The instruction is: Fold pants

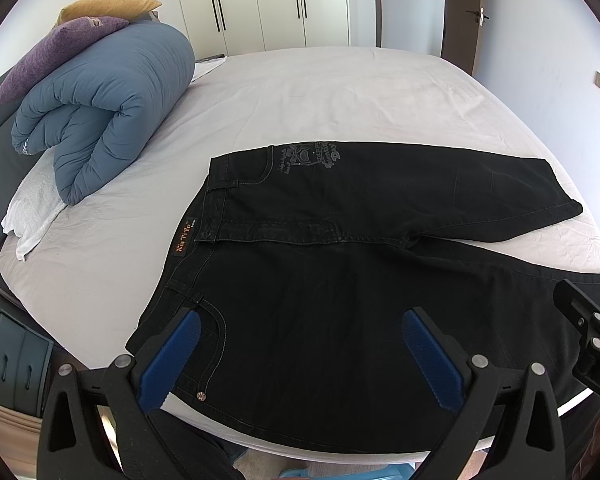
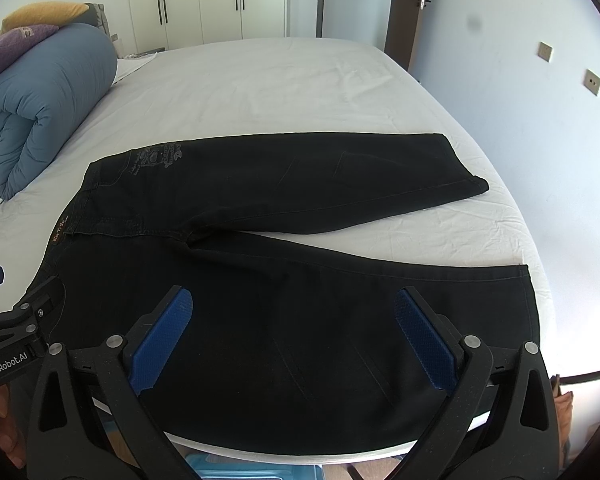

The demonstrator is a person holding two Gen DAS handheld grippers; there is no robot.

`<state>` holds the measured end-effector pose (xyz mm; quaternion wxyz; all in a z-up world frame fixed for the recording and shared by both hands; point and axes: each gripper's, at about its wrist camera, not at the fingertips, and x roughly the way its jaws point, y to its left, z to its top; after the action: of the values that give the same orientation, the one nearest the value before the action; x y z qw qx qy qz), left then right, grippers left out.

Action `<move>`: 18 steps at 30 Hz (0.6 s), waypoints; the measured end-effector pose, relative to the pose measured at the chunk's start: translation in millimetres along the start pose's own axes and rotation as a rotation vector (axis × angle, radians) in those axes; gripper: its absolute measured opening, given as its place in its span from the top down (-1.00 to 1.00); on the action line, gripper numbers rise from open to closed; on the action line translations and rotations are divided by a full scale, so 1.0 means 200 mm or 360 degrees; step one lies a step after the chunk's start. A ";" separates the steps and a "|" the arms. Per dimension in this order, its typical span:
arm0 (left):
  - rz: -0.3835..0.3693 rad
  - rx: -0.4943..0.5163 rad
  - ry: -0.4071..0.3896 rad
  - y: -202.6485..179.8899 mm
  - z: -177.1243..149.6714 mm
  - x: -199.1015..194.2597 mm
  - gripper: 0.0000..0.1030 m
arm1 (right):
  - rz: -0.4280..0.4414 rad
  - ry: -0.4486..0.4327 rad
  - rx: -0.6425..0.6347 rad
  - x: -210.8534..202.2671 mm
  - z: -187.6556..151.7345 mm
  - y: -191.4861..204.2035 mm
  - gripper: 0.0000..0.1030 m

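Black pants (image 1: 340,240) lie flat on the white bed (image 1: 320,92), waistband to the left, both legs spread to the right in a V. The far leg ends at a hem (image 2: 474,184); the near leg's hem (image 2: 530,300) is at the right. My left gripper (image 1: 300,316) is open, hovering over the near hip and pocket area by the bed's front edge. My right gripper (image 2: 294,296) is open, hovering over the near leg (image 2: 320,320). Neither holds anything. The right gripper shows at the right edge of the left wrist view (image 1: 592,328).
A rolled blue duvet (image 1: 104,112) with purple and yellow pillows (image 1: 56,52) lies at the bed's left. A white towel (image 1: 36,208) sits beside it. White wardrobes (image 1: 260,0) stand behind; a wall is to the right. The bed's front edge is just below the grippers.
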<state>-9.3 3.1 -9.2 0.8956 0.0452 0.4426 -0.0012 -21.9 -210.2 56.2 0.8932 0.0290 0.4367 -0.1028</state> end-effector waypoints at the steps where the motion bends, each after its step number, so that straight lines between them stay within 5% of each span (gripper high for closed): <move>1: 0.0001 0.0000 0.0000 0.00 0.00 0.00 -1.00 | 0.0001 0.0001 0.0000 0.00 0.00 0.00 -1.00; 18: 0.0006 0.0006 0.0001 0.00 -0.01 0.01 -1.00 | 0.0000 0.0002 -0.0008 0.01 -0.02 0.03 -1.00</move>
<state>-10.4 3.3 -11.7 0.8954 0.0477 0.4428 -0.0002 -22.7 -204.6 52.4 0.8930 0.0268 0.4376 -0.1016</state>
